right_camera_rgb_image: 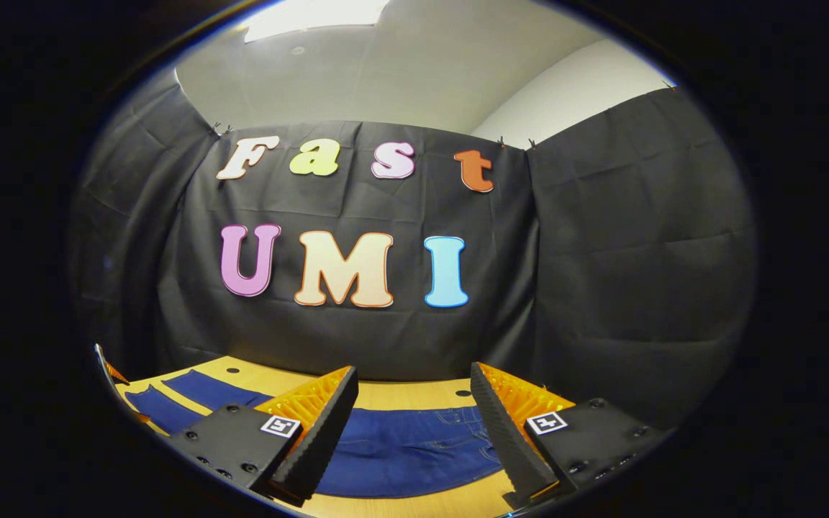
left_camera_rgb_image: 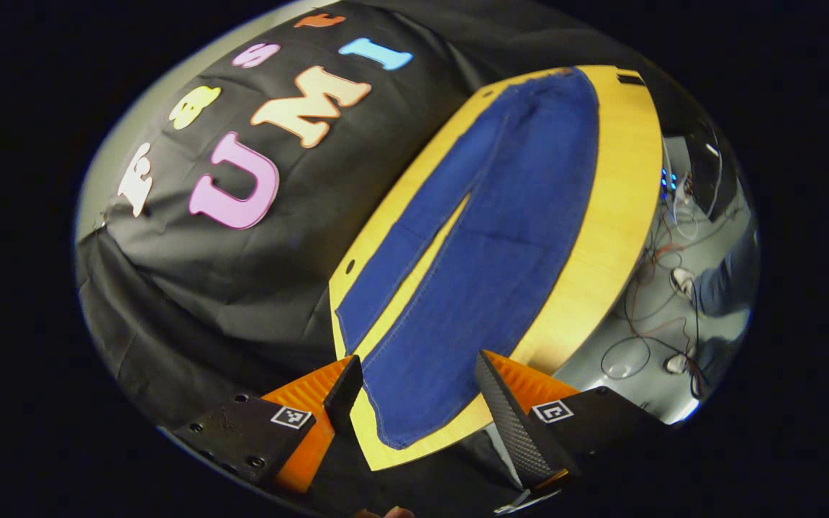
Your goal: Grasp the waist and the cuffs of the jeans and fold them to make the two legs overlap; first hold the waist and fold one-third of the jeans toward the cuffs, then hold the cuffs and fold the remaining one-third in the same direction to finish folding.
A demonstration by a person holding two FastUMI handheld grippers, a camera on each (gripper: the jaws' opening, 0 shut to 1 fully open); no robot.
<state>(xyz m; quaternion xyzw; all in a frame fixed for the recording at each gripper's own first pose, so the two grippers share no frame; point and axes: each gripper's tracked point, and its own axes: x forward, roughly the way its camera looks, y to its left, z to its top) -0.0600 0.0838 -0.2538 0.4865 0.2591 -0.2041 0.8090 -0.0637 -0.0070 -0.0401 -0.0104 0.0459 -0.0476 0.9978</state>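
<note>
Blue jeans [left_camera_rgb_image: 501, 237] lie flat on the yellow wooden table [left_camera_rgb_image: 619, 216], the two legs side by side with a narrow gap between them. The cuffs are at the near end and the waist [left_camera_rgb_image: 558, 86] is at the far end. My left gripper [left_camera_rgb_image: 422, 410] hovers open above the cuff end, and the nearer cuff [left_camera_rgb_image: 414, 424] shows between its fingers. In the right gripper view the waist part with its pockets [right_camera_rgb_image: 458, 432] lies on the table [right_camera_rgb_image: 400, 394], and the legs [right_camera_rgb_image: 191, 396] run off to the left. My right gripper [right_camera_rgb_image: 404, 442] is open over the waist and holds nothing.
Black cloth walls stand close behind the table's far long edge. Past the table's near long edge, cables [left_camera_rgb_image: 645, 316] lie on the grey floor beside a person's leg [left_camera_rgb_image: 727, 280] and shoes. A small dark box [left_camera_rgb_image: 630, 79] sits at the table's far corner.
</note>
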